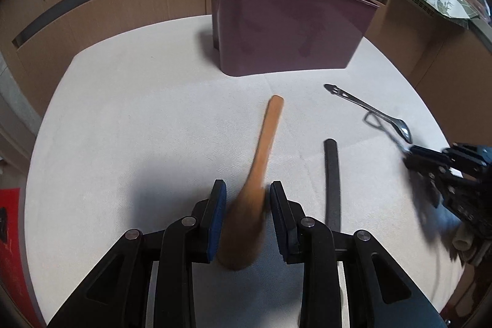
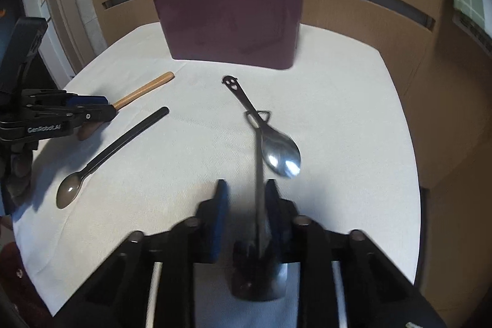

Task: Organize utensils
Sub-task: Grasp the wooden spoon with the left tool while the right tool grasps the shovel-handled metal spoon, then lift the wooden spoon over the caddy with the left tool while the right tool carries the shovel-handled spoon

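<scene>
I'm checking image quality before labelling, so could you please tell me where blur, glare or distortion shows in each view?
Left wrist view: the wooden spoon smears near the left gripper, the right gripper is motion-blurred, and the fisheye bends the table edge. Right wrist view: the metal spoon is blurred with glare spots, and the utensil bin looks soft.

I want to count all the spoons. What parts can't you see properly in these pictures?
- Left wrist view: the wooden spoon has its bowl blurred and partly behind the left gripper.
- Right wrist view: the thin metal utensil in the right gripper has its lower end dark, blurred and hidden.
- Both views: the maroon holder wall hides the lower parts of the utensils inside.
- Left wrist view: the black spoon has its bowl behind the gripper.
</scene>
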Available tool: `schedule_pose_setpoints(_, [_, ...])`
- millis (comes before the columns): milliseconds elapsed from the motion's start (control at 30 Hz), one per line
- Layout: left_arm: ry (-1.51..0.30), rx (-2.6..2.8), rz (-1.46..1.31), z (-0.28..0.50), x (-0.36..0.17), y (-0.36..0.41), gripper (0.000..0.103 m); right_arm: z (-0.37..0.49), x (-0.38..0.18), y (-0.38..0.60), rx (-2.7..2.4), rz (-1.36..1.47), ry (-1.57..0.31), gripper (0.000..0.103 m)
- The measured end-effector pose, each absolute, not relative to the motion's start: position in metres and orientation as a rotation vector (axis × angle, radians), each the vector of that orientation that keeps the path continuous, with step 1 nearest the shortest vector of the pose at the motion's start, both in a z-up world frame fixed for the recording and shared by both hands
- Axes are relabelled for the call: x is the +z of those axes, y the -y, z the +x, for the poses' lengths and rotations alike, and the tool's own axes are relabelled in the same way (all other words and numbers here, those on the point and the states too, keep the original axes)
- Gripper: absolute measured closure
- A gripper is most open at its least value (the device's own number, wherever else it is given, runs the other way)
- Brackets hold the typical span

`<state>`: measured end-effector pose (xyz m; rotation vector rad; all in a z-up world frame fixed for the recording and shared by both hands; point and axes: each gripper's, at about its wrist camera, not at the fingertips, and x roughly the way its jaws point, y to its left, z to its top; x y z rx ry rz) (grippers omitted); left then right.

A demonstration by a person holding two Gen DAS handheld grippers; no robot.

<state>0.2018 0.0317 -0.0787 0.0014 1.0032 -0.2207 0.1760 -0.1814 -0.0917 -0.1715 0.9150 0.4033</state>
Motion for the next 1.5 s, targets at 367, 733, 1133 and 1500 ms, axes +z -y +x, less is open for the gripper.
schedule_pose_setpoints(367, [-1.054,-0.322,0.065,0.224,-0.076,-0.011,0.074,0.196,-0.081,0.175,0.429,-0.085,-0.895,0.097])
schedule_pose_setpoints(733, [-0.98,-0.33,-0.065,0.247,-0.057,-0.008,0.092,0.169,-0.065,0.215,0.393,0.042,-0.819,0.097])
schedule_pose_setpoints(1133, [-0.713,-0.357,-0.143,0.193,0.007,-0.021,0.092,0.161,-0.044,0.225,0.352,0.09,-0.751,0.097])
schedule_pose_setpoints(1500, [-0.659,-0.398,-0.203,0.186,0.02,-0.033,0.092,0.148,-0.036,0.226,0.274,0.099,-0.729,0.097])
